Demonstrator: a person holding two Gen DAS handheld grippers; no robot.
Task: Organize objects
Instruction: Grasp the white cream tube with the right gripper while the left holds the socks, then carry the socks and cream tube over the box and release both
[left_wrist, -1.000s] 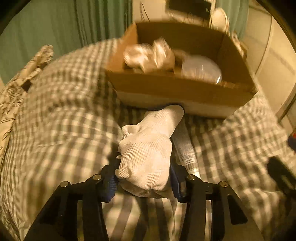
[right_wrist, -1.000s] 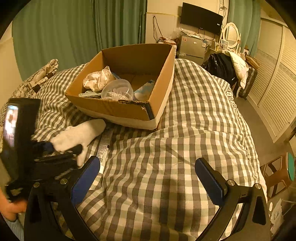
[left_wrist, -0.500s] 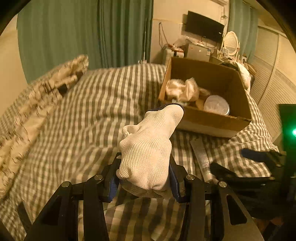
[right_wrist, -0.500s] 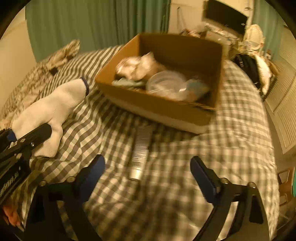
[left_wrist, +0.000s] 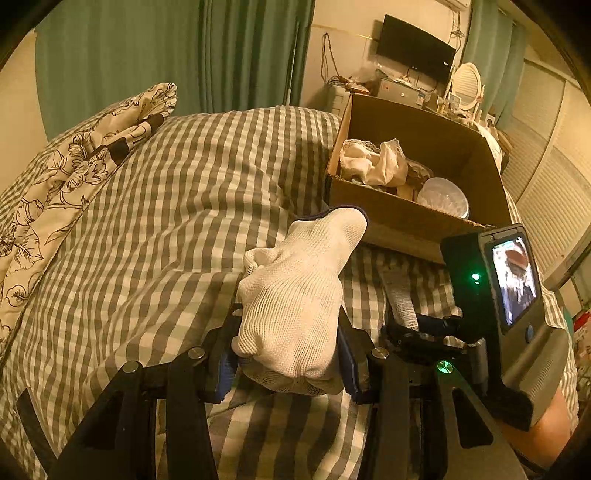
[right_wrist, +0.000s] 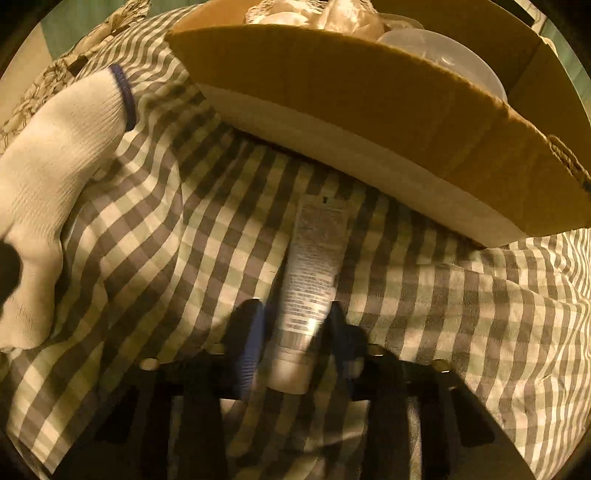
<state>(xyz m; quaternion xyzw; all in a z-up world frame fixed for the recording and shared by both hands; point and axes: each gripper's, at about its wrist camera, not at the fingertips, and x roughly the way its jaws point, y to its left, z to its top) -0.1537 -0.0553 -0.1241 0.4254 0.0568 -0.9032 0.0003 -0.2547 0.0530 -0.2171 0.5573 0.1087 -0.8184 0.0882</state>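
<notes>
My left gripper (left_wrist: 288, 354) is shut on a white knit glove (left_wrist: 295, 295) with a blue cuff and holds it above the checked bedspread. The glove also shows at the left of the right wrist view (right_wrist: 48, 177). My right gripper (right_wrist: 295, 332) is down on the bed with its jaws close around the cap end of a white tube (right_wrist: 310, 280), blurred by motion. The tube lies just in front of a cardboard box (right_wrist: 369, 110). In the left wrist view the box (left_wrist: 399, 218) stands at the right and the tube (left_wrist: 400, 299) lies below it.
The box holds crumpled white cloth (left_wrist: 373, 166) and a clear plastic bowl (left_wrist: 443, 195). A floral pillow (left_wrist: 74, 162) lies at the left of the bed. The right gripper's body with its screen (left_wrist: 513, 284) is close at the right of the left gripper.
The right gripper dropped to the bed and narrowed from wide open around the tube's cap end. The left gripper kept its hold on the glove and shifted slightly.
</notes>
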